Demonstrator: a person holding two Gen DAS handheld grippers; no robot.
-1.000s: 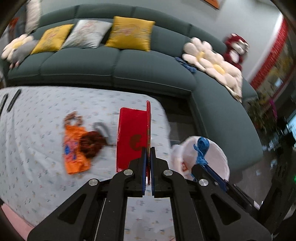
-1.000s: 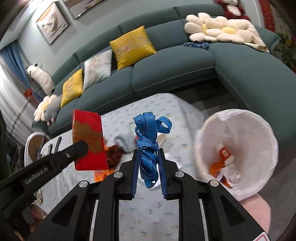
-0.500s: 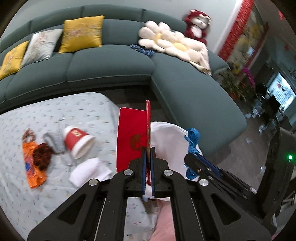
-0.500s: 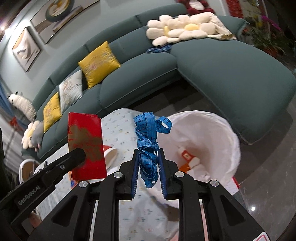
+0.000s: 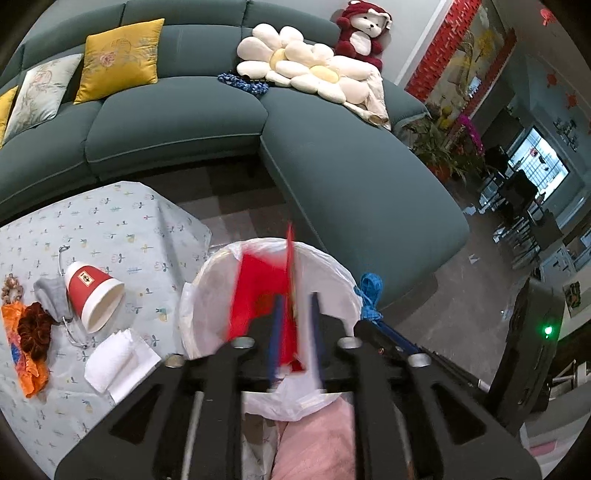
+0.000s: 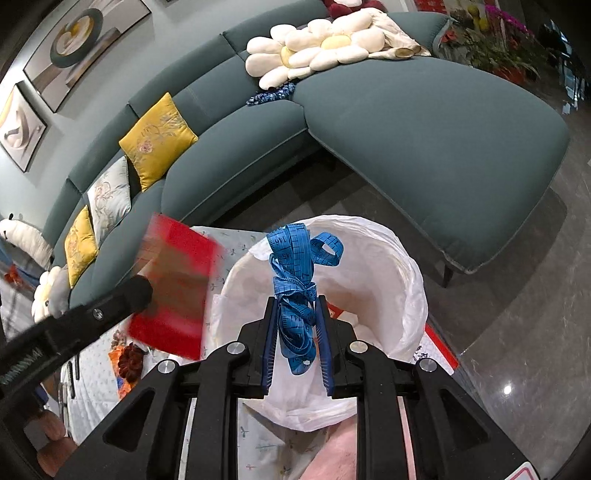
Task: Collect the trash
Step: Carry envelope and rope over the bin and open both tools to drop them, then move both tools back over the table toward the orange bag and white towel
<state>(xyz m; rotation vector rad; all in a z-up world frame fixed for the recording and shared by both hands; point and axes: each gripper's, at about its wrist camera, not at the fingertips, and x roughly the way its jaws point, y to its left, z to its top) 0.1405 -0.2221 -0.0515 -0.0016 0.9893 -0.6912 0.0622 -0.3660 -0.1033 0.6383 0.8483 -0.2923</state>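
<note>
- The left tongs are seen with jaws opening; one flat red envelope, blurred, lies between the parted blue pads over the bin, and a firm grip cannot be made out.
- The right tongs are clamped on one crumpled blue measuring tape, its printed loops standing above the pads.
- One round waste bin, lined with a thin white plastic bag, is placed directly under both tongs; some red-and-white scraps are seen inside.
- On the floral-print tabletop beside the bin are counted: one red paper cup lying on its side, one folded white tissue, one grey cloth item, one dark-red scrunchie and one orange wrapper.
- Behind, one teal curved sofa is shown with flower-shaped cushions and a red plush toy.
</note>
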